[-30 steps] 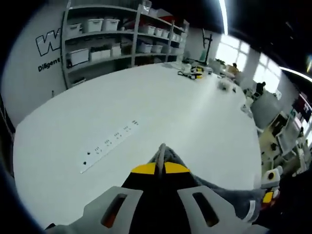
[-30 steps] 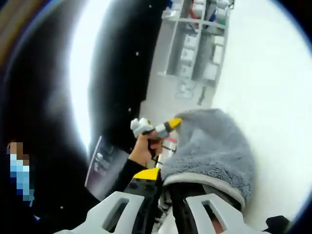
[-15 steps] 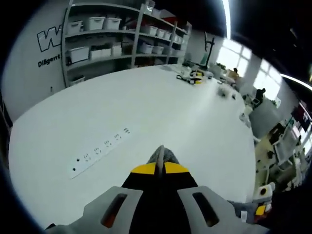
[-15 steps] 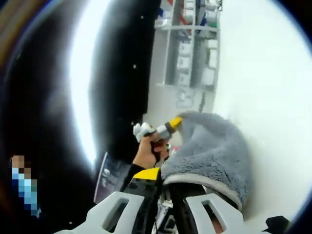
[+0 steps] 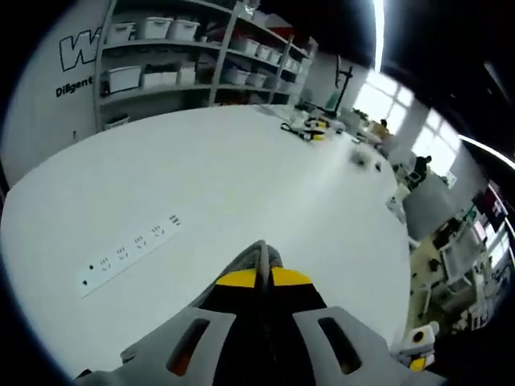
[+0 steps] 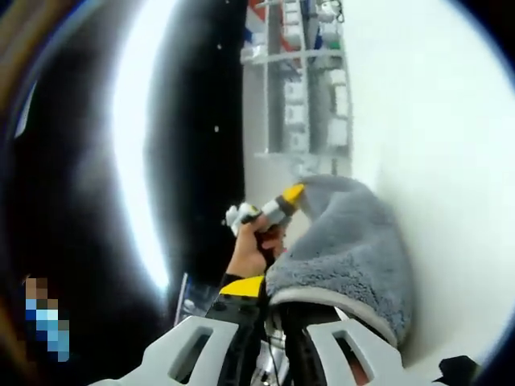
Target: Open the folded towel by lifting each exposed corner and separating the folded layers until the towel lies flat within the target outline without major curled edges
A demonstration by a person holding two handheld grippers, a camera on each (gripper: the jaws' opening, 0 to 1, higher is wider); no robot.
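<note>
A grey fluffy towel hangs stretched between both grippers, lifted off the white table. My right gripper is shut on one hemmed edge of it at the bottom of the right gripper view. Further along the cloth, the left gripper comes in from the left, held in a person's hand, pinching another corner. In the left gripper view my left gripper is shut, with a small grey tip of the towel poking out between its yellow-tipped jaws.
A white strip with small printed marks lies on the table at the left. Shelves with white bins stand along the far wall. Small tools and clutter sit at the table's far edge. Desks and equipment stand beyond the table's right side.
The left gripper's view has shifted, so the marked strip sits lower and further left. Less towel shows below my left gripper. In the right gripper view the towel hangs slightly more upright.
</note>
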